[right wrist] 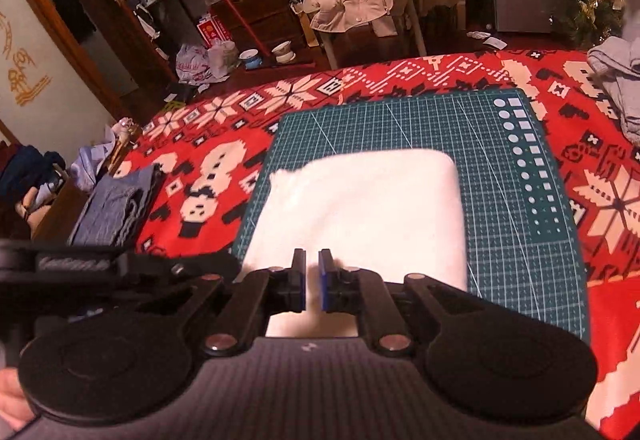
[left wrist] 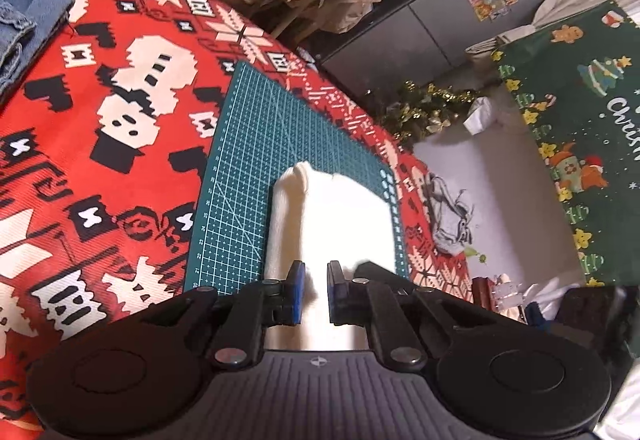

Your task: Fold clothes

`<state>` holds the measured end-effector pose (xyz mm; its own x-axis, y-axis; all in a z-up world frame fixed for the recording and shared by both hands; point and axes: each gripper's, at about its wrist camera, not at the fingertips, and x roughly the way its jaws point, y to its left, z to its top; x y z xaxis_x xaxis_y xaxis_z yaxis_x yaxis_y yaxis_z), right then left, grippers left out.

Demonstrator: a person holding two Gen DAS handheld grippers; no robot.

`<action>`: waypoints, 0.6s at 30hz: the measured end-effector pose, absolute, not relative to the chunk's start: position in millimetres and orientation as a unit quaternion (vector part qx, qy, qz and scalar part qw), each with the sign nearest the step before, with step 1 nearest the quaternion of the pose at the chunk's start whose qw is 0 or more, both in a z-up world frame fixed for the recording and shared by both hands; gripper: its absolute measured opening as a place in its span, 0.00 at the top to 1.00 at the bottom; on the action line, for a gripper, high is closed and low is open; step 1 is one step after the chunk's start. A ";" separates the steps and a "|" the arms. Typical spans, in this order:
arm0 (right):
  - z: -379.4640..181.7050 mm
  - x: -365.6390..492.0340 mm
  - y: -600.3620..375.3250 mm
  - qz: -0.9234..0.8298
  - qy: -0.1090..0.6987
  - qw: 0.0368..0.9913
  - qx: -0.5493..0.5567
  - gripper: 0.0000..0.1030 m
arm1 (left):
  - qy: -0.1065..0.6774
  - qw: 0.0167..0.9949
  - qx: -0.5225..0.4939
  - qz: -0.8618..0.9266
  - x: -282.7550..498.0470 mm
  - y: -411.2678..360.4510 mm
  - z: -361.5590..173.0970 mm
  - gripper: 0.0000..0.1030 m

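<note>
- The surface, under a red cloth with snowmen and snowflakes, fills most of both views; a green cutting mat lies on it at centre frame.
- The white garment lies on the mat as a neat folded rectangle, straight ahead of both pairs of jaws. In the right wrist view its long axis runs up the frame, away from the jaws, with one loose corner sticking out at its upper left.
- In the left wrist view the same white garment shows a rolled fold along its left edge.
- Its shape fits either a finished fold or one with a fold yet to come; I cannot tell which.
- The right gripper hangs over the garment's near edge, jaws parted only a narrow slot, nothing between them.
- The left gripper sits over the near edge too, its gap slightly wider and also empty. Neither looks clearly nearer.
- Folded jeans lie at middle left, well apart from the mat; a grey garment lies at upper right.
- Writing: a green rug at right reads "Chris…", cut by the frame edge; the mat's ruler numbers include 20 and 21.
</note>
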<state>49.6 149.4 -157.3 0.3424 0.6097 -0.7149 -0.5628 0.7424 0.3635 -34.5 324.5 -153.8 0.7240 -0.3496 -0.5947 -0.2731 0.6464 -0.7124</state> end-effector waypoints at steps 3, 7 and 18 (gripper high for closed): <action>-165.6 58.4 163.7 0.356 0.453 0.817 0.009 0.93 | 0.374 0.827 -0.420 -0.019 -37.4 322.8 -152.3 0.91; -160.2 54.2 152.3 0.361 0.447 0.819 0.002 0.89 | 0.388 0.831 -0.399 -0.018 -42.2 317.7 -146.1 0.90; -124.7 20.4 75.6 0.364 0.437 0.821 -0.054 0.49 | 0.468 0.844 -0.263 0.017 -34.2 283.0 -118.7 0.37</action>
